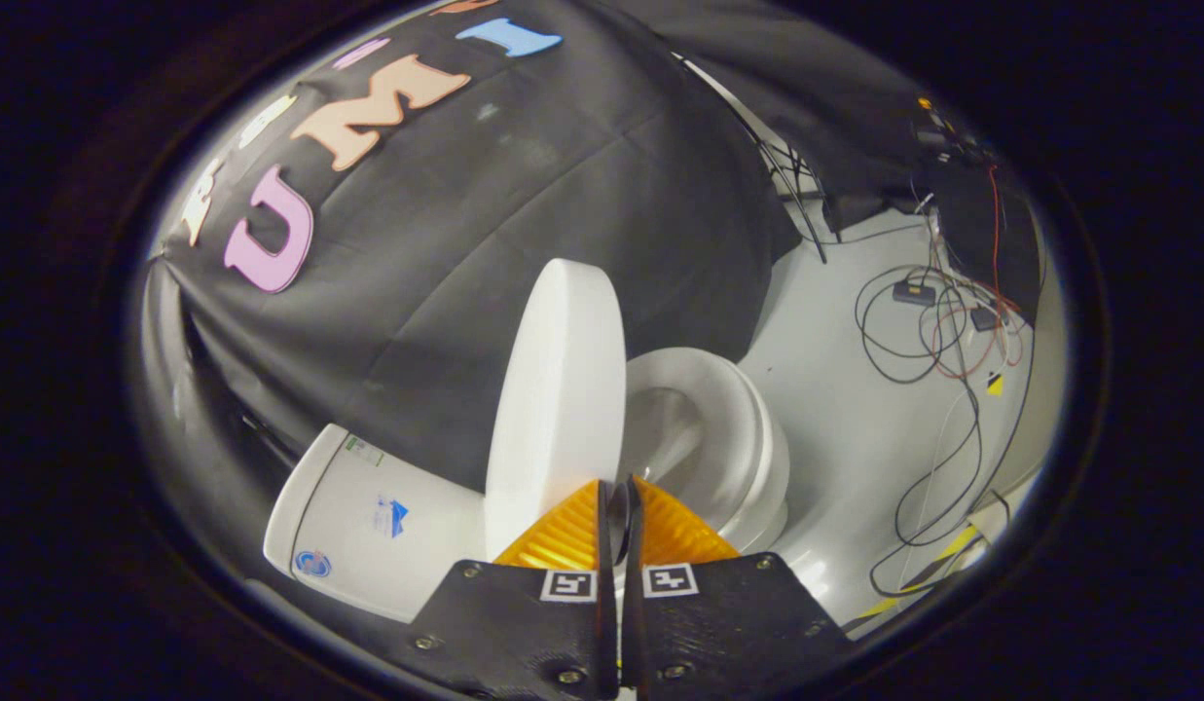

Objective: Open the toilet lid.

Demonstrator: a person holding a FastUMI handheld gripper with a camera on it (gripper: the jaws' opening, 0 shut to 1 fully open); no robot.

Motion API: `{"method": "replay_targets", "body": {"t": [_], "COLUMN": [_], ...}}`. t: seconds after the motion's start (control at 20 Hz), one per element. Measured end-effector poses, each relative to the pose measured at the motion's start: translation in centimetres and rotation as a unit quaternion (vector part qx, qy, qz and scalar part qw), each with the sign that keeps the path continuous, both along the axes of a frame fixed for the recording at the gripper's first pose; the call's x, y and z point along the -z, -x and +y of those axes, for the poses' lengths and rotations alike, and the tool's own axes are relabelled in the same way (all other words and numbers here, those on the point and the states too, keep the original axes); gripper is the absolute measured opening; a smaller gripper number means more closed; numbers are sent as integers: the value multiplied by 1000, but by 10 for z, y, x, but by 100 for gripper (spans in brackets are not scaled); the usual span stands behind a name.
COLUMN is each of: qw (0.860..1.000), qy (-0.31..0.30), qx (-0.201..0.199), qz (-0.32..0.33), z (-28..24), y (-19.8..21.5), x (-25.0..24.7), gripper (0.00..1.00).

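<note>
The white toilet lid (558, 409) stands raised, nearly upright, just ahead of my fingers and slightly to their left. Beside it on the right, the white seat ring (747, 428) and the bowl (674, 428) lie uncovered. The white tank (368, 516) with stickers sits to the left, behind the lid. My gripper (617, 487) is shut, its orange fingers (563, 535) pressed close together with only a thin dark slit between them. The tips lie at the lid's lower edge, and nothing is held between them.
A pale floor (855, 419) spreads to the right of the toilet, strewn with black and red cables (937, 341) and small boxes. Yellow-black tape (952, 550) marks the floor at the near right. Black cloth (485, 243) hangs close behind the toilet.
</note>
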State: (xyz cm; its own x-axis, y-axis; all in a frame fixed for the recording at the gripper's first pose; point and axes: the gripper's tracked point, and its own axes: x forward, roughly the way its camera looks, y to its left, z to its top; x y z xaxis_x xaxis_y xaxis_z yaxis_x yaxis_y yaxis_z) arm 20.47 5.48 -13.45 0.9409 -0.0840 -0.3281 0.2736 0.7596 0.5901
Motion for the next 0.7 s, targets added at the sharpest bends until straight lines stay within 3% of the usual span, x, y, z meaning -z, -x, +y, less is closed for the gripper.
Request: {"method": "replay_targets", "body": {"t": [0.7], "qw": [997], "qy": [71], "qx": [-20], "qz": [0], "z": [30], "y": [5], "x": [-32], "gripper": [3]}}
